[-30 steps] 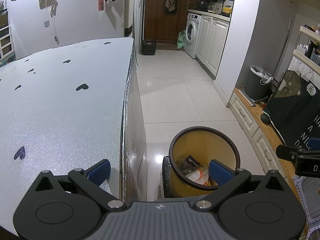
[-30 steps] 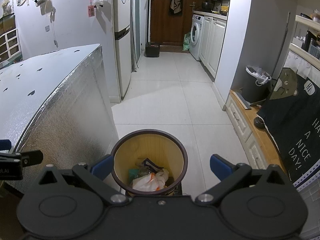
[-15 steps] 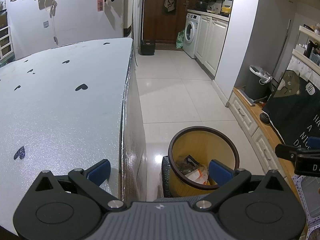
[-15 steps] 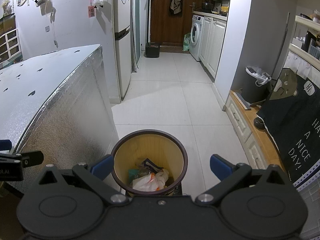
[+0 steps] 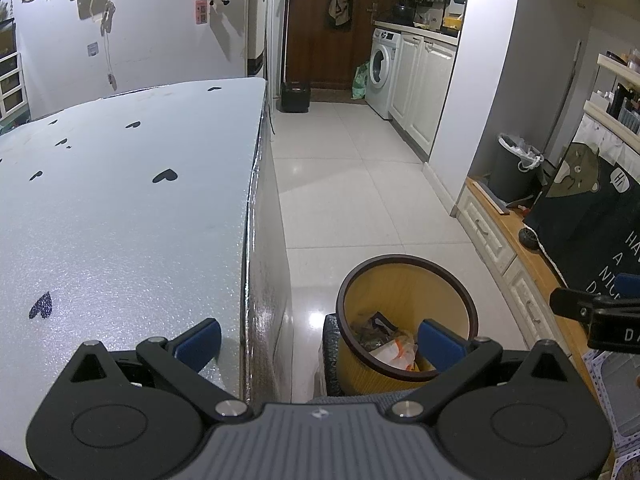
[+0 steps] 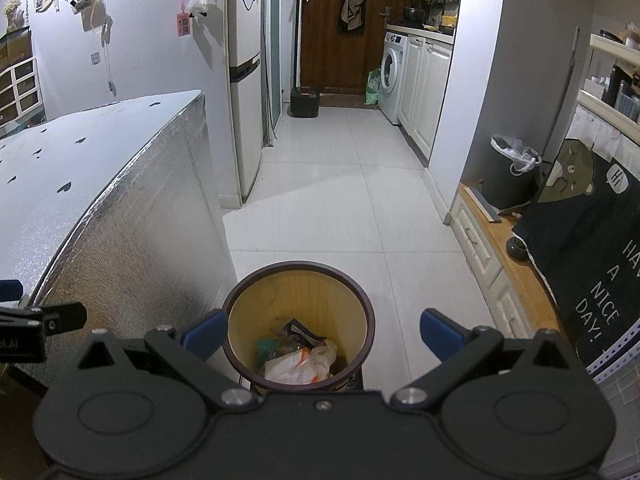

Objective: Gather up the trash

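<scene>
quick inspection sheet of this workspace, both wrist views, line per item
surface: silver table top with black heart marks, no loose items seen on it
job's things: yellow bin on the floor beside the table, holding a white and orange bag and other wrappers
clutter: nothing seen on the tiled floor near the bin
grippers: left gripper open, empty; right gripper open, empty, above the bin
cables: cord hanging on the wall
surroundings: fridge, washing machine, grey bin
</scene>
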A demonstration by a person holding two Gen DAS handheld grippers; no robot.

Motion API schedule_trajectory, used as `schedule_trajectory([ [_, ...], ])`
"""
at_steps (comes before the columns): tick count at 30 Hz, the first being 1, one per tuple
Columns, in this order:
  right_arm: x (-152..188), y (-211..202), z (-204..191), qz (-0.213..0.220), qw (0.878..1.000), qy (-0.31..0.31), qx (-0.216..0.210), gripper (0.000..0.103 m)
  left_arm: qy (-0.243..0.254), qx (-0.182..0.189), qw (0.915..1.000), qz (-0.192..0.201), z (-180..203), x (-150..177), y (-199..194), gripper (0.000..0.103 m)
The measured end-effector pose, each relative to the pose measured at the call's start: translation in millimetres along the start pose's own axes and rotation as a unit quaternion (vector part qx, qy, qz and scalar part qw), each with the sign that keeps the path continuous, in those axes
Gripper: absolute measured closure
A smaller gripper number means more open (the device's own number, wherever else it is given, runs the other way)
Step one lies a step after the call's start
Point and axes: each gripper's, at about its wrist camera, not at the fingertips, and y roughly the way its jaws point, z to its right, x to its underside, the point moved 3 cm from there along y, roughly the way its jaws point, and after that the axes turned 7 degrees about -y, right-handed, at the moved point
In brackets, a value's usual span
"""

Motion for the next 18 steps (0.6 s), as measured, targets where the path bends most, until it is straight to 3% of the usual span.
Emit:
schedule_trajectory([
  [18,-2.0,-3.1,-0.6,0.002,1.000,0.000,0.000,0.000,-0.003,0.002,1.0000,0.007,-0.7,1.2,-5.6,0.000],
])
